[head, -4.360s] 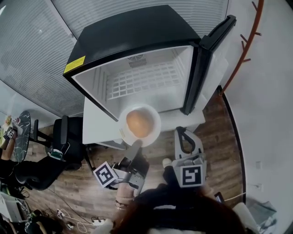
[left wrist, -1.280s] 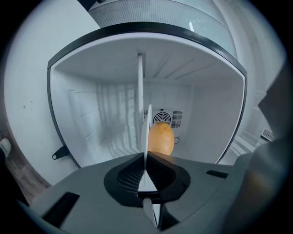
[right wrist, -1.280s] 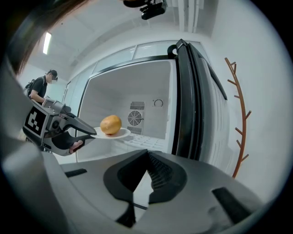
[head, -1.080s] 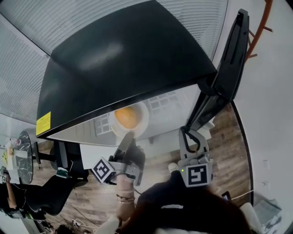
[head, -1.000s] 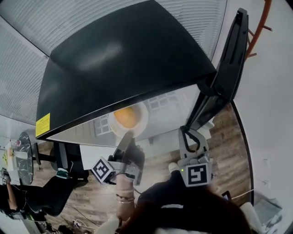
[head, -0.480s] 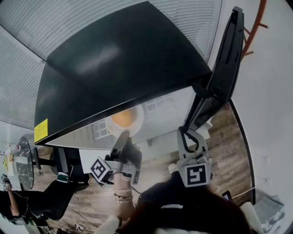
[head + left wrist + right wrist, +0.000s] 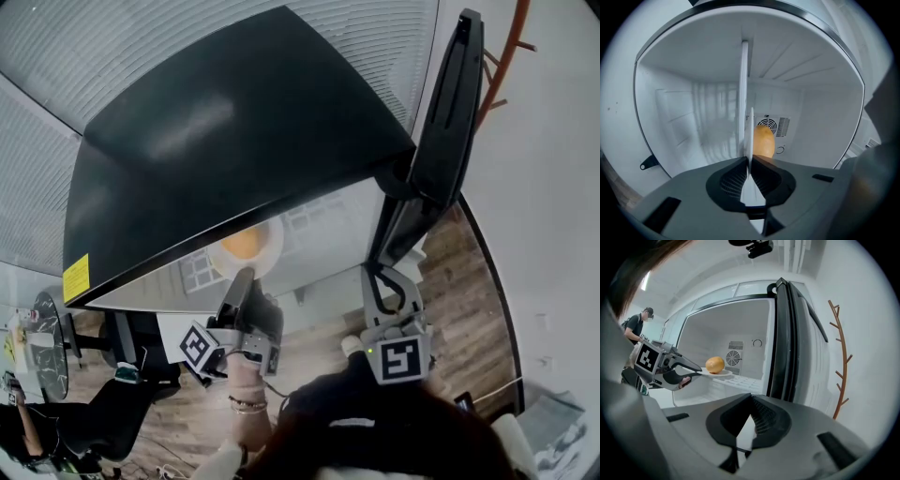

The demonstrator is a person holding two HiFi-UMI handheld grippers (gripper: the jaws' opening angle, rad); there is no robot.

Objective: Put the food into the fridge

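A round orange-yellow food item point(image 7: 241, 245) lies on a white plate point(image 7: 267, 251). My left gripper point(image 7: 242, 281) is shut on the plate's near rim and holds it level inside the open black fridge point(image 7: 234, 141). In the left gripper view the plate point(image 7: 744, 117) shows edge-on between the jaws, with the food point(image 7: 764, 142) to its right and the fridge's back wall behind. The right gripper view shows the food point(image 7: 715, 364) and plate point(image 7: 723, 373) just above the wire shelf point(image 7: 740, 382). My right gripper point(image 7: 382, 281) is shut and empty, low beside the open door point(image 7: 436, 141).
The fridge stands on a white cabinet point(image 7: 319, 286) over a wooden floor point(image 7: 459, 281). A brown branch-shaped coat rack point(image 7: 839, 366) stands by the right wall. A person point(image 7: 637, 324) stands far left, and a black chair point(image 7: 94, 412) is at lower left.
The plate with the food has gone from in front of the fridge opening to inside it, under the black top. The right gripper has stayed by the door.
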